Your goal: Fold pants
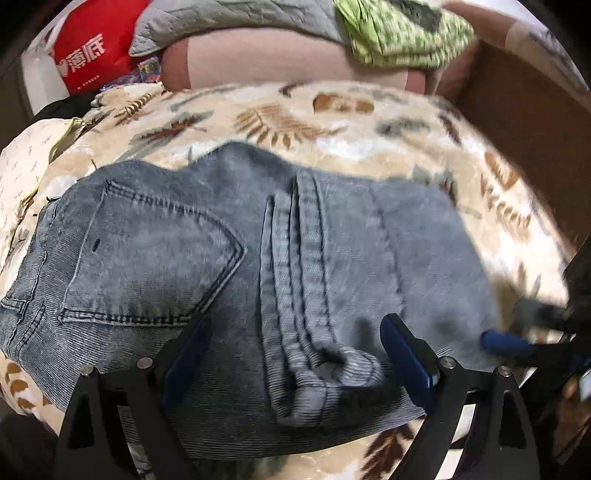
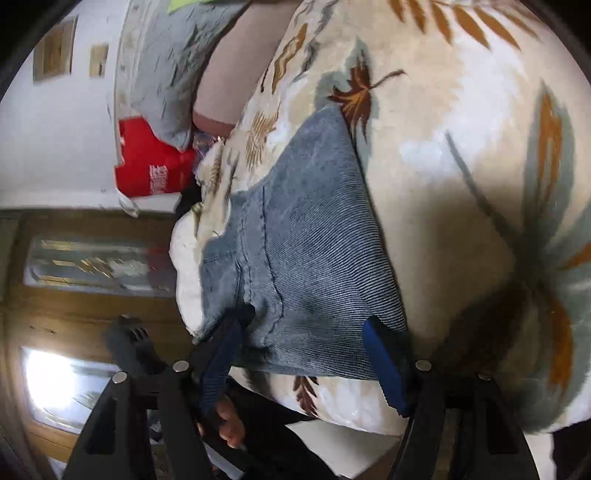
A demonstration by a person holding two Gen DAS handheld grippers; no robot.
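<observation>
Grey-blue jeans (image 1: 229, 258) lie folded on a cream leaf-print blanket (image 1: 295, 114), back pocket up at the left and a stitched seam running down the middle. My left gripper (image 1: 297, 350) is open just over the near part of the jeans, with a rolled hem between its blue pads. In the right wrist view the jeans (image 2: 314, 258) end between the blue pads of my right gripper (image 2: 306, 347), which is open and straddles that edge of the cloth. One of its blue fingertips (image 1: 506, 341) shows at the right edge of the jeans.
A red bag (image 1: 88, 48), a grey quilted pillow (image 1: 221, 22) and a green patterned cloth (image 1: 399, 33) lie beyond the blanket. A brown wooden panel (image 1: 524, 103) stands at the right. A wooden door with glass (image 2: 92, 306) and a person's hand (image 2: 225, 421) show beside the bed.
</observation>
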